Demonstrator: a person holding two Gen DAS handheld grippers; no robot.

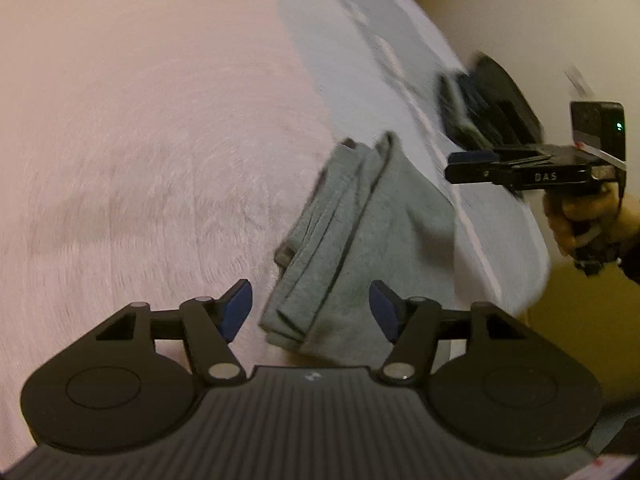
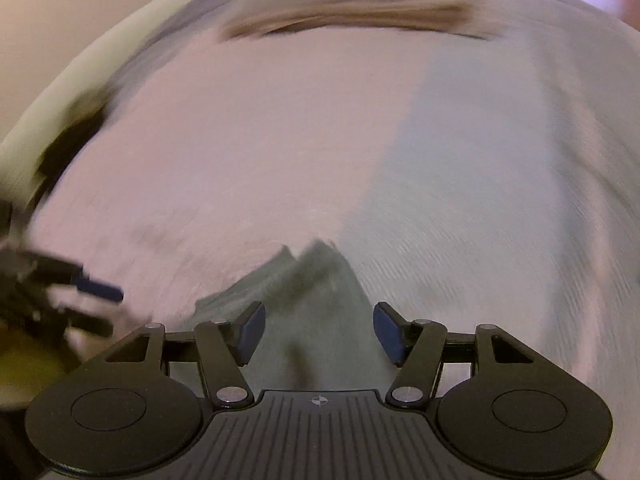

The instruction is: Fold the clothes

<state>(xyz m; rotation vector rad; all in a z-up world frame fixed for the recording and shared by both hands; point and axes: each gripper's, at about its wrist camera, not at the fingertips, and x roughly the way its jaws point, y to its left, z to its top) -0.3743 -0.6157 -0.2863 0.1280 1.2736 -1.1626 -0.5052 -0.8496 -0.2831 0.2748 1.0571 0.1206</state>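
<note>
A folded grey-green towel (image 1: 352, 236) lies on the bed, across the line where the pink cover meets the pale blue one. My left gripper (image 1: 312, 308) is open just above the towel's near end, with nothing between its blue pads. My right gripper (image 2: 319, 332) is open too, and the same towel (image 2: 304, 300) lies below and ahead of it. In the left wrist view the right gripper (image 1: 454, 166) shows side-on past the towel's right edge, held by a hand (image 1: 580, 216). In the right wrist view the left gripper (image 2: 98, 308) appears blurred at far left.
The pink cover (image 1: 140, 140) fills the left of the bed and the pale blue cover (image 1: 360, 60) the right. A dark stack of folded things (image 1: 488, 104) sits at the bed's right edge. Beyond that edge is yellowish floor (image 1: 580, 320). A tan item (image 2: 340, 16) lies blurred at the far end.
</note>
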